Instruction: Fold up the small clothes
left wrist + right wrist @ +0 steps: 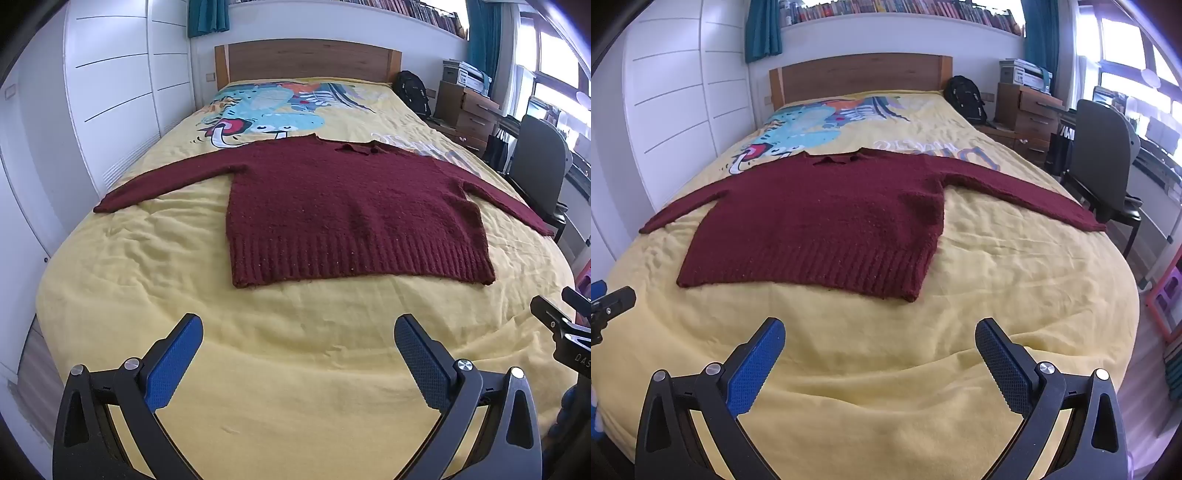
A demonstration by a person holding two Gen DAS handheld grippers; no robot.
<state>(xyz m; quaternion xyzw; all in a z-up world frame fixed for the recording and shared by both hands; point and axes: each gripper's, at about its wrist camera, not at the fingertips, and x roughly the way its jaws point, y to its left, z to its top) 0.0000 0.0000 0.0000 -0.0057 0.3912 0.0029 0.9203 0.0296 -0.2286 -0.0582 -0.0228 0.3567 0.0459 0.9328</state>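
Both blue-padded black grippers, left gripper [298,345] and right gripper [880,347], hover spread and empty. Dark red knitted sweater [343,206] lies flat on yellow bedspread [147,295]. Risk: pads snagging bedspread along with knit.

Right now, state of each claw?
Left claw: open, empty, above the yellow bedspread.
Right claw: open, empty, short of the dark red knitted sweater.

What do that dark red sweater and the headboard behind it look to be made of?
Sweater: seemingly a chunky wool-like knit, matte and fuzzy, with a ribbed hem; the exact fibre can't be told.
Headboard: looks like wood or wood veneer, warm brown with visible grain and a smooth satin finish.
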